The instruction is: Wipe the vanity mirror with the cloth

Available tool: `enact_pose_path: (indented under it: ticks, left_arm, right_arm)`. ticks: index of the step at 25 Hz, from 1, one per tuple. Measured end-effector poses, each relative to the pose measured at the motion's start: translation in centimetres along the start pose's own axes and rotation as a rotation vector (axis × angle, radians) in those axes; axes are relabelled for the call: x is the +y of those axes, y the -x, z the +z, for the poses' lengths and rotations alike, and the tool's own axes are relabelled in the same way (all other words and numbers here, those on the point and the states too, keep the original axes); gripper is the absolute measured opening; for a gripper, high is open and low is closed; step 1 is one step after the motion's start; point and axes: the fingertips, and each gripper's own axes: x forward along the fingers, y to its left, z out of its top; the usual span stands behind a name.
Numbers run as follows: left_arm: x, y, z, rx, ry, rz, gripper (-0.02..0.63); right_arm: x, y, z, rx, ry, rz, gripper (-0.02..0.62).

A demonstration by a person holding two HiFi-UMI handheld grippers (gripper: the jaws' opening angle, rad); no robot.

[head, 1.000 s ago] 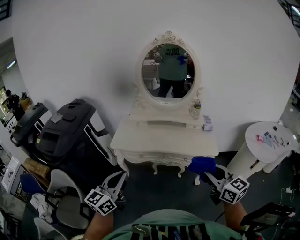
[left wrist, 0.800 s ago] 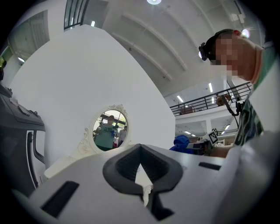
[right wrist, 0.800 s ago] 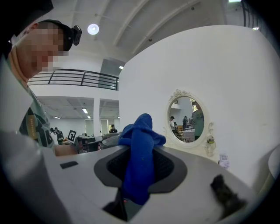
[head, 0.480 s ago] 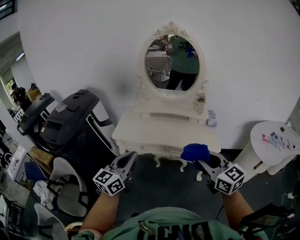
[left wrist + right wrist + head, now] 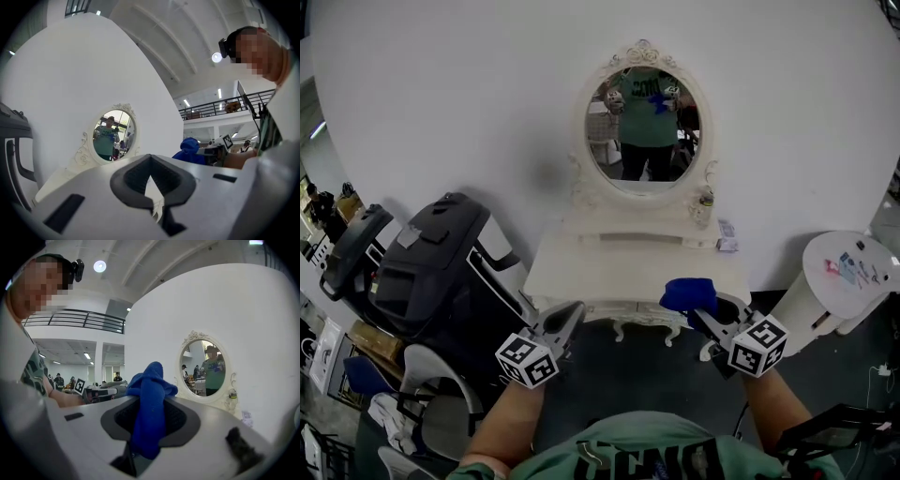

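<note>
Clearly the wiping had not begun; this looked like the approach, with the cloth in hand and the glass not yet reached. The right gripper (image 5: 705, 321) had its fingers closed on the blue cloth (image 5: 689, 292), which stood up from between them in a soft, bunched fold, plush and nappy like microfibre. It hung low, over the front edge of the vanity surface (image 5: 581, 272) and well apart from the mirror (image 5: 647, 131). The left gripper (image 5: 564, 319) was held beside it at about the same height, its fingers brought together on nothing.

The mirror was an upright oval of glass in a cream-white carved frame with a scrolled crest on top. It stood at the back of the matt, pale surface, against the wall, and reflected the person with the blue cloth. A small bottle (image 5: 705, 199) stood just beside the frame's lower right.

By my judgement, the next move called for lifting the right gripper and reaching across the surface until the cloth pressed flat on the glass, keeping clear of the bottle.
</note>
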Motion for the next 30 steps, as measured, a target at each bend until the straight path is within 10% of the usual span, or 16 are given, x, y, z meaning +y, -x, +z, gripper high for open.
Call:
enact_pose_path:
  ticks: [13,30]
  left_arm:
    - [12.7,1.1,3.5,0.011,0.006,-0.114,-0.003]
    - [9.3,-12.5,2.0,-0.008,0.008,0.027,-0.003]
  right_arm:
    - [1.3,-10.7,0.7,-0.009,-0.038,-0.135,0.109]
    - [-13.3,-9.4,3.0,-0.009,0.005,0.03,0.109]
